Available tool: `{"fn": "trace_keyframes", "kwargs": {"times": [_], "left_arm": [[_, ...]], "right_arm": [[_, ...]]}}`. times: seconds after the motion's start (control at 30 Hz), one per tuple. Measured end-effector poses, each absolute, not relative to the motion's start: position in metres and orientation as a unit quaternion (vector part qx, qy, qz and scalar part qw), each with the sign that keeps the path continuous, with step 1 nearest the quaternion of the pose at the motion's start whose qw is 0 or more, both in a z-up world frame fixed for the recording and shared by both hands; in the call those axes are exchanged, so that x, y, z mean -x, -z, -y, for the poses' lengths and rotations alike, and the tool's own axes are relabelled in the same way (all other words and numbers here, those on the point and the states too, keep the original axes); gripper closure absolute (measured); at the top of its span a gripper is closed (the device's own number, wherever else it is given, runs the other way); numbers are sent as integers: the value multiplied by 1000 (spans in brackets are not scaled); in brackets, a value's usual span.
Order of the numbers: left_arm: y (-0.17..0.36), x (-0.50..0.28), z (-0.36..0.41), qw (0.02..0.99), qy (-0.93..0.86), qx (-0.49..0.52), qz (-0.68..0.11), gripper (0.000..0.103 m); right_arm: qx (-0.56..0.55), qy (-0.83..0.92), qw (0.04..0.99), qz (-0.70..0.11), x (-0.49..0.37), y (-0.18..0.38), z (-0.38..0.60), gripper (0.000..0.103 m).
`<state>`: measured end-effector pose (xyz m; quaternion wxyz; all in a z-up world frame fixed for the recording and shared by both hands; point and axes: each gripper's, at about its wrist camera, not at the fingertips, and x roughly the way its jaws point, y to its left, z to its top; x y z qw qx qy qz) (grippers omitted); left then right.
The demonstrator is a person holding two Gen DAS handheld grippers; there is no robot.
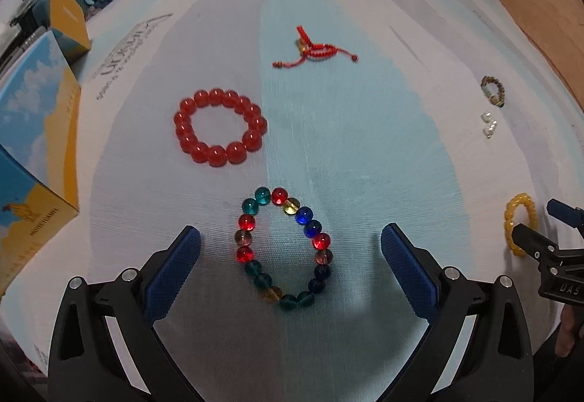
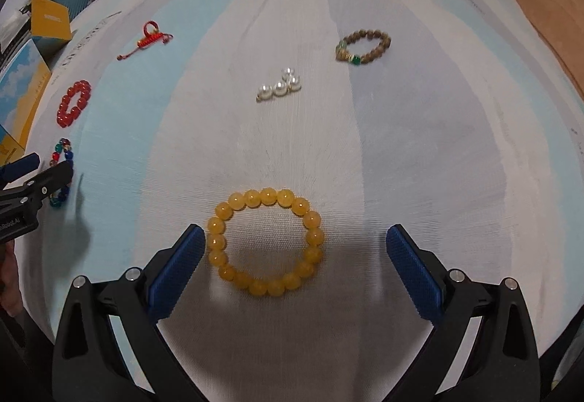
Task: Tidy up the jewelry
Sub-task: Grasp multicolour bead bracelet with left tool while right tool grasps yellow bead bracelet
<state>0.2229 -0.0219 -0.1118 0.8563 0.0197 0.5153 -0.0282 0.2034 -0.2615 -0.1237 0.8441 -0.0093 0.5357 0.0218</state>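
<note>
My left gripper [image 1: 290, 241] is open, its blue pads on either side of a multicoloured glass-bead bracelet [image 1: 317, 240] lying flat on the cloth. Beyond it lie a red bead bracelet [image 1: 186, 137] and a red braided cord bracelet [image 1: 312, 49]. In the right wrist view my right gripper [image 2: 295, 241] is open around a yellow bead bracelet [image 2: 219, 223], whose left side lies close to the left pad. Farther off lie a cluster of white pearls [image 2: 279, 88] and a brown wooden bead bracelet [image 2: 383, 40]. Each gripper shows at the edge of the other's view.
The pale blue and white cloth [image 1: 365, 146] covers the surface. Blue and yellow boxes [image 1: 33, 153] stand at the left edge, with another yellow box [image 1: 67, 15] and clutter behind. A wooden floor [image 2: 547, 0] shows at the far right.
</note>
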Motion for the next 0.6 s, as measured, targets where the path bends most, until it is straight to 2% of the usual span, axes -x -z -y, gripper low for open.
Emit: {"fn": "trace_keyframes", "kwargs": {"times": [0.2,0.27,0.37,0.4,0.47,0.6], "left_arm": [[124,-228,20,854,23,-20,-520,6],[124,-228,20,855,23,-22,-518,9],[124,-227,15,854,17,-14,-519,18],[124,-227,13,854,14,-14,-519,23],[123,-225,11,854,11,-18,-519,31],[120,-223,6,852,16,-18,-524,52]], "right_arm": [[14,-26,845,-534,-204,135,259,8],[20,-31,846,-532,-203,135,258,13],[23,-33,845,-533,-201,132,257,25],[22,-33,845,-533,-199,131,258,28],[20,-28,845,-533,-198,129,259,42],[17,-21,844,-536,-199,126,261,58]]}}
